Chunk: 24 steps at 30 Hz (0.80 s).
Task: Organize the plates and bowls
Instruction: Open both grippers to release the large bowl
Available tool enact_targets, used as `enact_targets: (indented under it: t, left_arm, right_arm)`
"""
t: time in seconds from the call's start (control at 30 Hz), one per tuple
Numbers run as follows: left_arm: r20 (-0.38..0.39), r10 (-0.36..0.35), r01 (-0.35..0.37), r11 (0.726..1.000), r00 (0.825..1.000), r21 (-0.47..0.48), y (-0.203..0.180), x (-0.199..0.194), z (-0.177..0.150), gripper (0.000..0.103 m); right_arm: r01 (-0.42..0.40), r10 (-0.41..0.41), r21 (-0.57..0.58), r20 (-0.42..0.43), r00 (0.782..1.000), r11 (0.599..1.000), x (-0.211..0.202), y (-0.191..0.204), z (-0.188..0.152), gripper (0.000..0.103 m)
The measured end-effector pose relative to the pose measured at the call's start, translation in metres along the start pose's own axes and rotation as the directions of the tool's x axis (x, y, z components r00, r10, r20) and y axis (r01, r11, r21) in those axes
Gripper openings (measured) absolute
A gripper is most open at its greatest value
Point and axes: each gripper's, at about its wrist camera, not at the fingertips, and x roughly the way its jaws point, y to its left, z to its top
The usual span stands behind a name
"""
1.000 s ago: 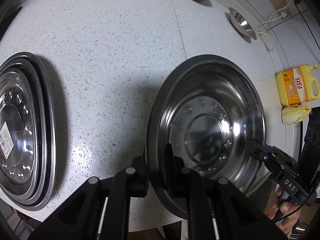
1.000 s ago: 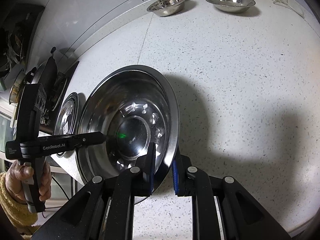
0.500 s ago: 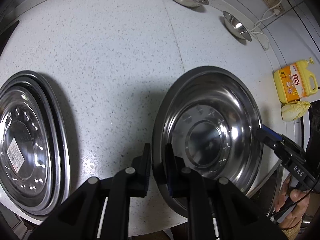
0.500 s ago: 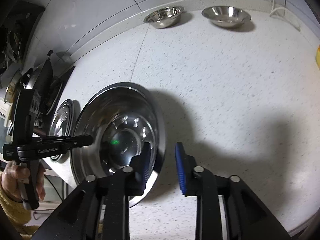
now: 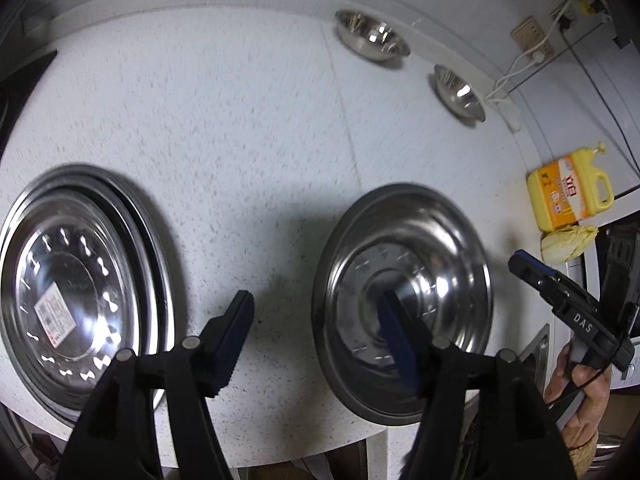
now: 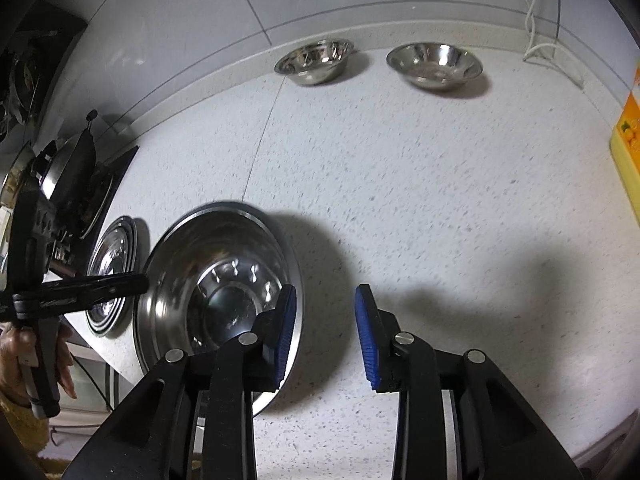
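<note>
A wide steel plate (image 5: 404, 300) (image 6: 216, 292) lies flat on the speckled counter near its front edge. My left gripper (image 5: 316, 336) hangs above the plate's left rim. Its jaws are opening wide, one finger over the plate and one over the counter, with no pad touching the rim. My right gripper (image 6: 326, 332) is above the plate's right rim with its jaws opening too, and only counter shows between the blue pads. Each gripper appears in the other's view, the right gripper (image 5: 524, 264) and the left gripper (image 6: 136, 282). A stack of plates (image 5: 76, 288) (image 6: 110, 276) sits to the left.
Two steel bowls (image 6: 316, 60) (image 6: 436, 64) stand by the back wall. A yellow detergent bottle (image 5: 568, 192) and a pale cloth (image 5: 568, 240) are at the right edge. A stove with a dark pan (image 6: 68, 172) lies far left. A hand (image 5: 580, 380) holds the right gripper.
Both grippers were shut on the plate's opposite rims. They have let go, opened and risen. The plate has settled flat on the counter.
</note>
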Motion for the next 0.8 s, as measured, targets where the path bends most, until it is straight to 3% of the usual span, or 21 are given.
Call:
enact_targets:
  t: [0.23, 0.4, 0.6, 0.8]
  left_arm:
    - [0.076, -0.014, 0.012, 1.0, 0.997, 0.027, -0.01, -0.03, 0.012, 0.063]
    - [0.068, -0.03, 0.028, 0.999, 0.997, 0.032, -0.024, -0.036, 0.029, 0.063]
    - [0.047, -0.085, 0.083, 0.996, 0.995, 0.045, -0.053, -0.017, 0.06, 0.063]
    - [0.021, -0.087, 0.085, 0.994, 0.996, 0.075, -0.072, 0.017, 0.094, 0.063]
  right_arm:
    - [0.05, -0.048, -0.019, 0.074, 0.996, 0.999, -0.027, -0.003, 0.022, 0.047]
    - [0.051, -0.053, 0.015, 0.128, 0.99, 0.999, -0.045, -0.017, 0.041, 0.053]
    - [0.072, -0.079, 0.052, 0.144, 0.986, 0.996, -0.044, -0.046, 0.066, 0.057]
    - [0.083, -0.095, 0.101, 0.127, 0.987, 0.991, -0.018, -0.079, 0.093, 0.057]
